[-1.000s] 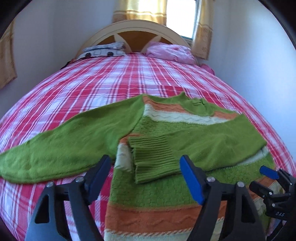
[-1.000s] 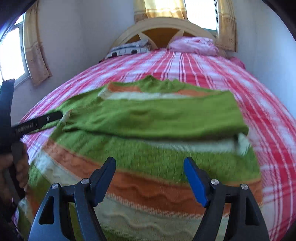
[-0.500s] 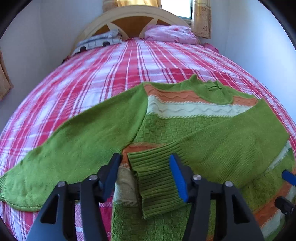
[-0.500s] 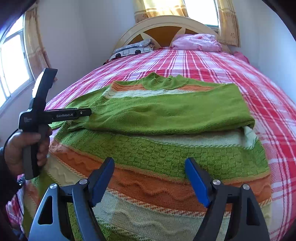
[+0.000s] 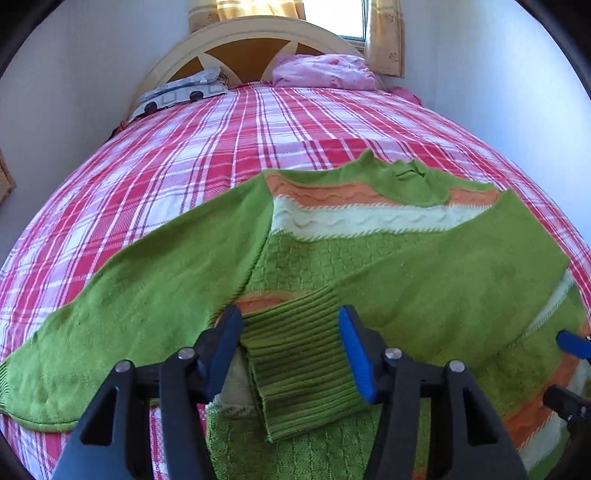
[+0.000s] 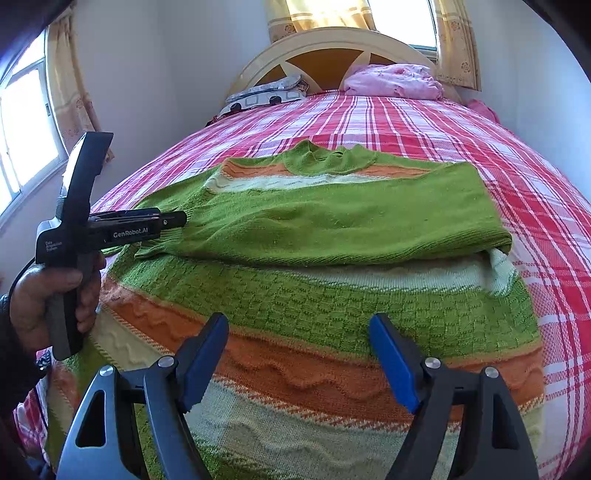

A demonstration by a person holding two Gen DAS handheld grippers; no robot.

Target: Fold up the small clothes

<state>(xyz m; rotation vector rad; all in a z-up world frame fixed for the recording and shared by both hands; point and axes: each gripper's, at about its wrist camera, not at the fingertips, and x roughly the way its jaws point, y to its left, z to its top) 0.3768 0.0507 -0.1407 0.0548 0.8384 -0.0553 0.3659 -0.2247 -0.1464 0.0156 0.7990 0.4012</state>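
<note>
A bed [image 5: 229,155] covered in a red, pink and white plaid spread carries everything. A green sweater [image 5: 325,254] with orange and cream bands lies flat across its near end, one sleeve reaching toward the left edge, the other folded over the body. At the head end, a pink pillow [image 5: 325,72] sits beside a grey patterned pillow [image 5: 181,92].

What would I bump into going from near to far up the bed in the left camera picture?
Left tool → ribbed sleeve cuff → sweater's white stripe → sweater collar → plaid bedspread → pink pillow → headboard → window.
</note>
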